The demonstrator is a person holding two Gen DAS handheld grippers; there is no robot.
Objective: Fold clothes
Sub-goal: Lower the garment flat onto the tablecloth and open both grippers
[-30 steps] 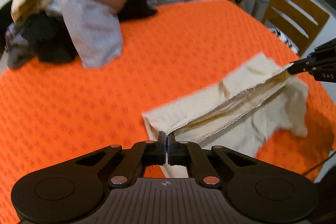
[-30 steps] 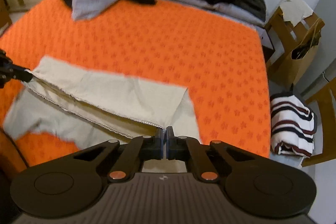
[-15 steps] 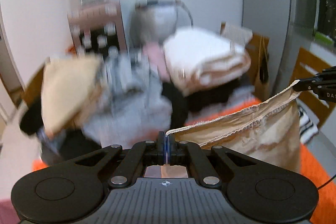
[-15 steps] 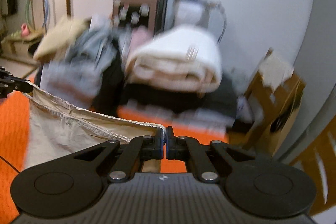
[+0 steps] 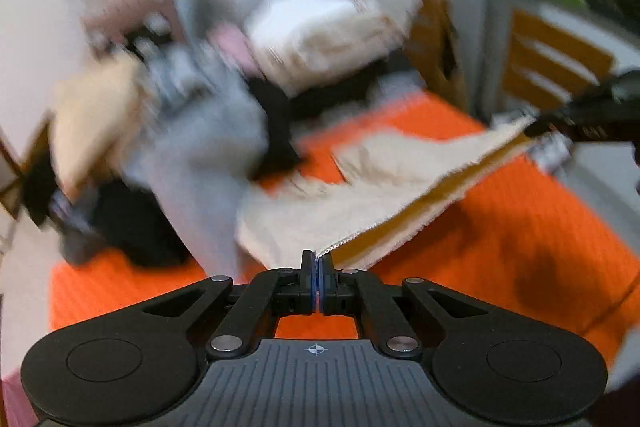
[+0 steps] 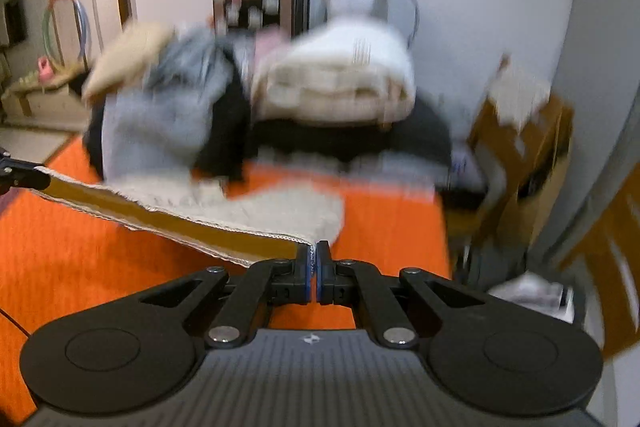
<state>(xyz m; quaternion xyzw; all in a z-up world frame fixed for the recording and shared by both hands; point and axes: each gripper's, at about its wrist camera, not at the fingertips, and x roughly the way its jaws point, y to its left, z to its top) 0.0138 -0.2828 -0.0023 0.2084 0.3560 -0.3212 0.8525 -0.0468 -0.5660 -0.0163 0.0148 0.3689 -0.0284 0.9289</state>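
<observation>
A cream garment (image 5: 360, 195) is stretched between both grippers above the orange cloth-covered table (image 5: 500, 235). My left gripper (image 5: 317, 261) is shut on one corner of its hemmed edge. The right gripper (image 5: 538, 125) pinches the other corner at the right of the left wrist view. In the right wrist view my right gripper (image 6: 312, 251) is shut on the cream garment (image 6: 256, 211), whose far part lies on the table (image 6: 80, 267). The left gripper (image 6: 38, 175) holds the far corner at the left edge. Both views are blurred by motion.
A heap of unfolded clothes (image 5: 192, 131), grey, black, beige and white, is piled at the table's far side (image 6: 248, 107). A wooden chair (image 5: 556, 67) stands at the right, with a cardboard box (image 6: 520, 155) beyond the table's right edge.
Both grippers lifted the cream garment off the table, then swung it forward and down. Its far part now lies on the orange cloth near the pile. Both stay shut.
</observation>
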